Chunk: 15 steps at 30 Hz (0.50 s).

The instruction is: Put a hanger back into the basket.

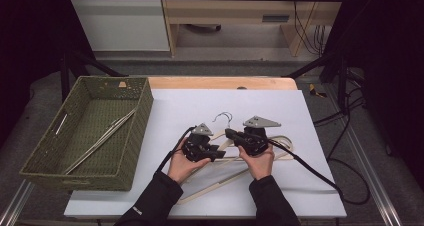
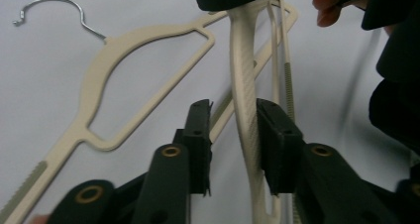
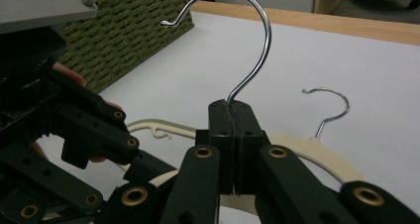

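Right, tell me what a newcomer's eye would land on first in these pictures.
First, mid-table on the white sheet, both hands work one cream hanger: the right hand-held gripper is clamped on its steel hook, while the left hand-held gripper straddles its ribbed arm, jaws apart. A second cream hanger lies flat beside it. At the table's left stands a green woven basket with another hanger inside.

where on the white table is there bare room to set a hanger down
Bare room: the white tabletop right of the right gripper, and the far strip beside the green woven basket. Crowded: the middle, where cream plastic hangers lie under the left gripper. A hanger already lies in the basket.
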Each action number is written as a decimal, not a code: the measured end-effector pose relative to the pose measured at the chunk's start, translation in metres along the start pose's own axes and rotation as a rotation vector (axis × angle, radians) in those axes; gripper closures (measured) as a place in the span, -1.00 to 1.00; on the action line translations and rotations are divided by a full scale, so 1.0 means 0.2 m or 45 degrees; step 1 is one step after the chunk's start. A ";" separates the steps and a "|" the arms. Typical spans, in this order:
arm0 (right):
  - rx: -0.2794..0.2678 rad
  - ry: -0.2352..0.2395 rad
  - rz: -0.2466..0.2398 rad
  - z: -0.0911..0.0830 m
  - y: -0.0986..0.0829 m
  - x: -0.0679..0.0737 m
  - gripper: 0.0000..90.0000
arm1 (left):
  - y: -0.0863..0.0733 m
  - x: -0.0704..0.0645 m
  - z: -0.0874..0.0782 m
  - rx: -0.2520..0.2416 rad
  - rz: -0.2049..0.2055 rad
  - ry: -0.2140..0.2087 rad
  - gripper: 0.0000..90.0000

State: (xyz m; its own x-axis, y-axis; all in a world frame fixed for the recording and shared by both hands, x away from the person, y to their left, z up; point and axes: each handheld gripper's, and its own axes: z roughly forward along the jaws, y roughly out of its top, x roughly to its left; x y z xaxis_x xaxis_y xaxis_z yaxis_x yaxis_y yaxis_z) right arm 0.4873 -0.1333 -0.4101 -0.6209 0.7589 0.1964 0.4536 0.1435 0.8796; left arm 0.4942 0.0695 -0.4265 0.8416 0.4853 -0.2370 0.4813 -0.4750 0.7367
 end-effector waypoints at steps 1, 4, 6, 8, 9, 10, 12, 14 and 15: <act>-0.005 0.003 -0.002 -0.01 0.00 0.00 0.99 | 0.00 -0.01 0.00 -0.006 -0.001 -0.010 0.72; -0.014 0.012 -0.013 -0.03 0.00 0.00 0.99 | 0.01 -0.04 -0.01 -0.010 0.009 0.009 0.77; -0.030 0.016 -0.031 -0.05 0.00 0.01 0.99 | 0.01 -0.05 -0.03 -0.024 -0.004 0.005 0.80; -0.053 0.028 -0.047 -0.08 0.01 0.03 0.98 | 0.01 -0.06 -0.05 -0.051 -0.014 0.006 0.85; -0.061 0.042 -0.052 -0.11 0.02 0.03 0.95 | 0.01 -0.07 -0.06 -0.066 -0.003 0.007 0.86; -0.075 0.058 -0.051 -0.13 0.02 0.03 0.91 | 0.01 -0.08 -0.08 -0.080 0.002 -0.001 0.88; -0.095 0.085 -0.069 -0.17 0.03 0.04 0.80 | 0.01 -0.10 -0.11 -0.104 0.019 0.012 0.91; -0.098 0.091 -0.108 -0.22 0.03 0.06 0.73 | 0.01 -0.13 -0.14 -0.109 0.048 0.084 0.92; -0.102 0.087 -0.128 -0.24 0.03 0.06 0.65 | 0.01 -0.13 -0.16 -0.117 0.047 0.082 0.92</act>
State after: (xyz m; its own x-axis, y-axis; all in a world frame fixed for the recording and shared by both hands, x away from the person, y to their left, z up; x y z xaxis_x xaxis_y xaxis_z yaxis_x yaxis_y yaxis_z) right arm 0.4508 -0.1542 -0.3818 -0.7041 0.6978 0.1319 0.3357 0.1634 0.9277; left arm 0.4654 0.0797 -0.3992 0.8393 0.5164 -0.1697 0.4234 -0.4253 0.7999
